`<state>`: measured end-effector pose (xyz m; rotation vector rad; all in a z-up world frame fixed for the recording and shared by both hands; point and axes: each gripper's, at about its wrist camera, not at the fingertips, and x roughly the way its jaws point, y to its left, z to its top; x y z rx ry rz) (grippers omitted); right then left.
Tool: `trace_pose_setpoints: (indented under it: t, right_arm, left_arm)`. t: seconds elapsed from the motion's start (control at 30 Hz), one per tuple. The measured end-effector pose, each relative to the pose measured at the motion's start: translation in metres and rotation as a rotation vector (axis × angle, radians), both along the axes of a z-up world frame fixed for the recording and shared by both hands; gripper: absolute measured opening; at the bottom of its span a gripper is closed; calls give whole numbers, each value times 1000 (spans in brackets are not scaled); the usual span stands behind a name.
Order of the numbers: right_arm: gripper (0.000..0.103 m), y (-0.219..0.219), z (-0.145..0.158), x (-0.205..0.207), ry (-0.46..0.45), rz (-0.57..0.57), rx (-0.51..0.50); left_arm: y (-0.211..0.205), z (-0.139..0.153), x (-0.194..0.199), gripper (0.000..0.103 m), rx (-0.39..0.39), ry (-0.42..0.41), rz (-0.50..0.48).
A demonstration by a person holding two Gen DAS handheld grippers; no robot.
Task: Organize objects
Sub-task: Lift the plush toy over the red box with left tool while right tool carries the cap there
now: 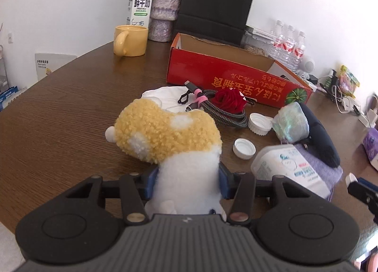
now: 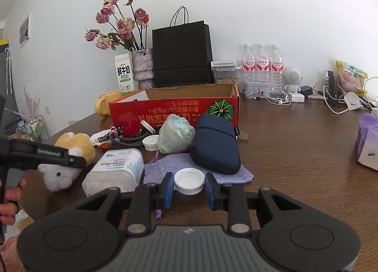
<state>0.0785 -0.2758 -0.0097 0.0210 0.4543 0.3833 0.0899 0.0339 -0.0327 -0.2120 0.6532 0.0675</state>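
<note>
While the left tool point(image 1: 187, 177) clamps its pads on the white body of a yellow plush toy point(image 1: 165, 134) lying on the brown tabletop point(image 1: 70, 106), the right tool point(image 2: 189, 188) grips a white bottle cap point(image 2: 189, 181) just above a purple cloth pouch point(image 2: 160, 168). A red cardboard box point(image 2: 174, 111) stands open nearer the tabletop's far edge.

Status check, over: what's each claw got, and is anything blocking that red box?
Left gripper clamped on yellow-and-white plush toy. Right gripper holds white plastic cap. Clutter fronts red cardboard box.
</note>
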Motion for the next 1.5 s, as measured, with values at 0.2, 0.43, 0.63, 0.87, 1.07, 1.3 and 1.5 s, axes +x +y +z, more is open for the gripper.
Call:
trace_pose_setpoints:
  t: [0.2,0.43,0.63,0.87,1.07,1.3,1.5]
  right_arm:
    - [27,13,0,-2,0,22,-7]
    - [27,21,0,-3,7,38,-18]
    - [27,17,2,-3,-2,28,-12]
    - [27,19,6,2,-15,33,-8]
    - [27,26,20,21,-66,45,-8]
    - [27,41,56,76,-188,49,2]
    - [27,62,88,137,-250,52,22]
  left_arm:
    - [0,10,-14,103,70,-54,-21]
    - [-5,2,11,103,23,13,148]
    - [-6,-4,4,58,4,-18,115]
    - [-15,15,-12,56,74,-120,57]
    - [-19,41,1,57,115,-186,10]
    - [-29,83,49,57,150,-281,-11]
    - [-39,103,100,57,128,-309,19]
